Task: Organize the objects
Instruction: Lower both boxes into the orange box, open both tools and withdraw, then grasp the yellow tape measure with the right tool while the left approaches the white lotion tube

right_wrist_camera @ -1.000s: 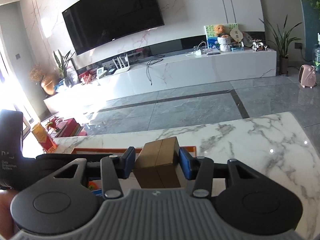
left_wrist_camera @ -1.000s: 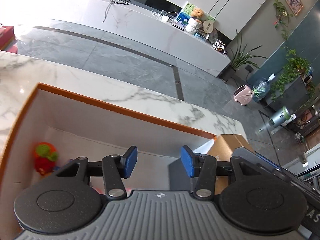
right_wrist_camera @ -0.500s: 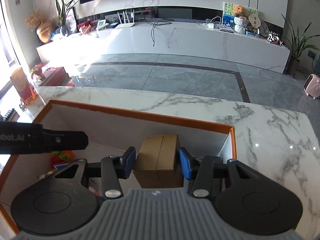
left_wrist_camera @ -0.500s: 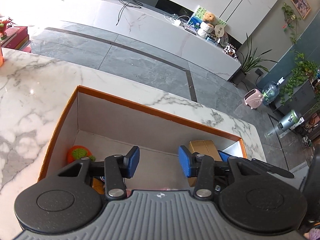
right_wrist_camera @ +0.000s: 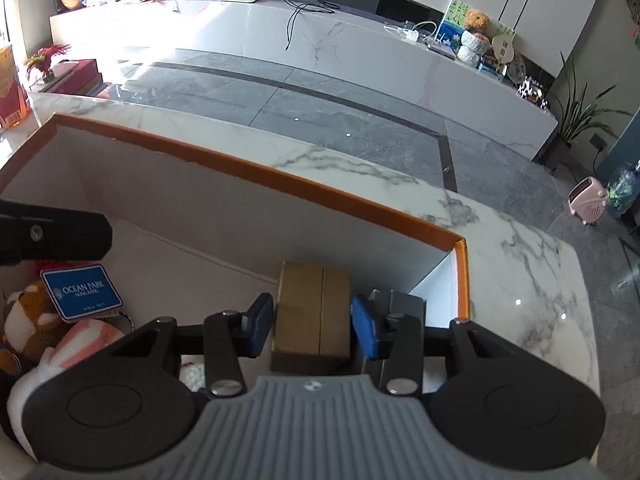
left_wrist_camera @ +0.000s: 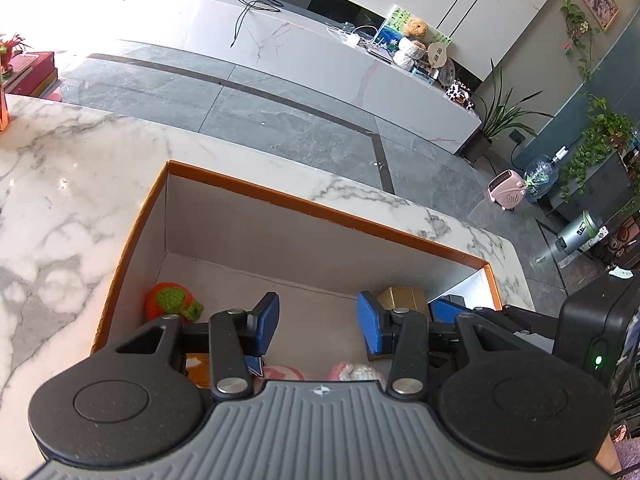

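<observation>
We hold the brown cardboard box [right_wrist_camera: 314, 316] between the pads of the right gripper [right_wrist_camera: 312, 326], whose jaws are closing on it, low in the right end of the orange-rimmed storage box [right_wrist_camera: 256, 172]; whether it rests on the floor yet we cannot tell. The left gripper [left_wrist_camera: 318, 320] hangs parted over the bin with nothing between its jaws. The risk we see: a grey block [right_wrist_camera: 400, 308] sits just beside the right pad against the bin's end wall — letting go crookedly could wedge or tip the carton there. A plush toy [right_wrist_camera: 80, 344] and a blue tag [right_wrist_camera: 82, 292] crowd the left side. The carton's long axis and seam run away from us, toward the far wall.
</observation>
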Demonstrator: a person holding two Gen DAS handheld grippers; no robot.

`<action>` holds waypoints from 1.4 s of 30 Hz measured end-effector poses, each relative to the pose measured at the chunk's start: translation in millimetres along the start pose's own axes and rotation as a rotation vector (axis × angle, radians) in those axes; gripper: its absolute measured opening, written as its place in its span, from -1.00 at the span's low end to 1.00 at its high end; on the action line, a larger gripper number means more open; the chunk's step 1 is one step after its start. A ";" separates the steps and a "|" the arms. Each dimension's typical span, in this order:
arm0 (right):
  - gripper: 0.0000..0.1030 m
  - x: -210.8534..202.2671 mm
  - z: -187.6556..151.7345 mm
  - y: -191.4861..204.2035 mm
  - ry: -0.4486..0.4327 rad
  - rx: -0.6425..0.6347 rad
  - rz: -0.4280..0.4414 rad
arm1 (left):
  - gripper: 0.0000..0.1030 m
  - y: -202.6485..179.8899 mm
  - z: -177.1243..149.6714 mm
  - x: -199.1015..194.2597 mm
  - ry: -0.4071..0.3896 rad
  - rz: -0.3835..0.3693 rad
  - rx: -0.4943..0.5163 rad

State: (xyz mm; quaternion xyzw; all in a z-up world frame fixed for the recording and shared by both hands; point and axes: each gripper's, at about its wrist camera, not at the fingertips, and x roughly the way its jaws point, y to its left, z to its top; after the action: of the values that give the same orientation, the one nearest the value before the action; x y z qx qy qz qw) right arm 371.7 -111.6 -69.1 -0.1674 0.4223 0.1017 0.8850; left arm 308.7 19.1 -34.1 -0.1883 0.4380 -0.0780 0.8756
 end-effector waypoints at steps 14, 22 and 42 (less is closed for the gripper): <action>-0.11 -67.6 -18.8 3.1 -0.124 0.009 0.013 | -0.04 -14.9 -19.6 -40.2 -0.032 -0.006 0.119; -0.11 -140.7 -51.8 3.1 -0.239 0.071 0.066 | -0.04 -32.8 -50.4 -92.5 -0.079 -0.002 0.261; -0.03 -201.3 -175.5 14.0 -0.155 0.325 0.245 | -0.03 0.8 -155.2 -143.9 -0.075 0.063 0.322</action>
State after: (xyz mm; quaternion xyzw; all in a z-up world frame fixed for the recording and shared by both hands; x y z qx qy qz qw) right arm 116.7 -173.5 -17.8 0.0381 0.3812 0.1516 0.9112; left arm 98.1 22.6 -13.0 -0.0347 0.3926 -0.1128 0.9121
